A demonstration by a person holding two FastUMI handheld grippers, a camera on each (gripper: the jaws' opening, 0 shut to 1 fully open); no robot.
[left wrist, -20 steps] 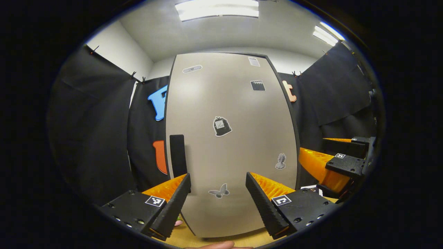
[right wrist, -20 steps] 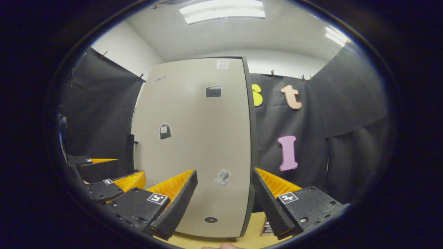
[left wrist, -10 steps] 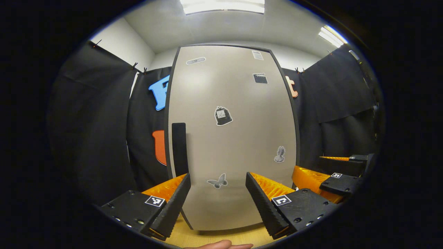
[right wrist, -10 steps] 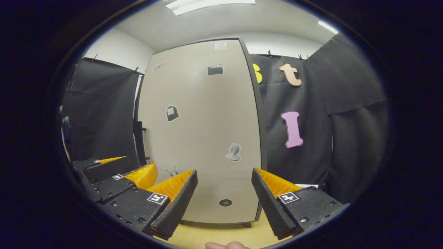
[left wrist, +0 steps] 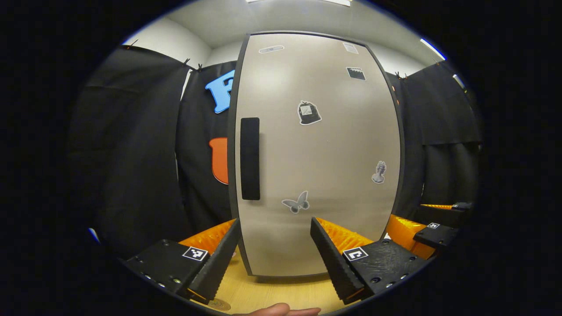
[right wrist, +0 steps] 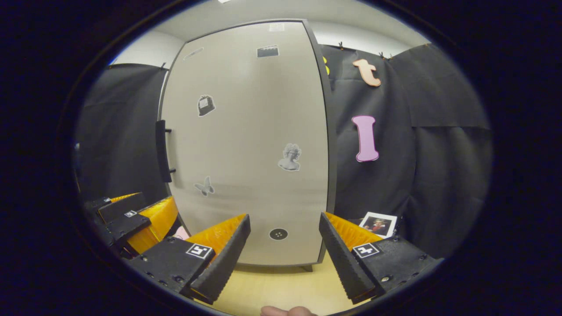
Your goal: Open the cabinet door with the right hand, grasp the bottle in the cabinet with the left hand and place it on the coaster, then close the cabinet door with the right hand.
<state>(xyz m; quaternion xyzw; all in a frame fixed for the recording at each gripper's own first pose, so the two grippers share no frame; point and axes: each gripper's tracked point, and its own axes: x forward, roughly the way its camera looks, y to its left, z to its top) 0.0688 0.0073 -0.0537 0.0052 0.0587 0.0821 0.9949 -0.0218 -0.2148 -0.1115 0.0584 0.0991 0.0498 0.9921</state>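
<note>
Cabinet door (left wrist: 316,149) is closed, standing upright on the wooden table (left wrist: 281,289), beige with a dark frame and a few stickers on its face. Black vertical handle (left wrist: 250,158) sits on the door's left edge in the left gripper view; in the right gripper view the same handle (right wrist: 161,151) shows side-on, standing off the door on two posts. Left gripper (left wrist: 274,248) jaws spread wide, nothing between them, aimed at the lower part of the door and apart from it. Right gripper (right wrist: 284,250) likewise wide open and empty, facing the lower door near a small round black sticker (right wrist: 278,234), not touching the door. The right gripper also shows at the right edge of the left gripper view (left wrist: 432,228), and the left gripper at the lower left of the right gripper view (right wrist: 131,219). Bottle is behind the closed door, cannot see it. A round brown disc, possibly the coaster (left wrist: 218,303), lies on the table by the left gripper's left finger; too little visible to be sure. A small framed photo (right wrist: 377,224) stands on the table right of the cabinet.
</note>
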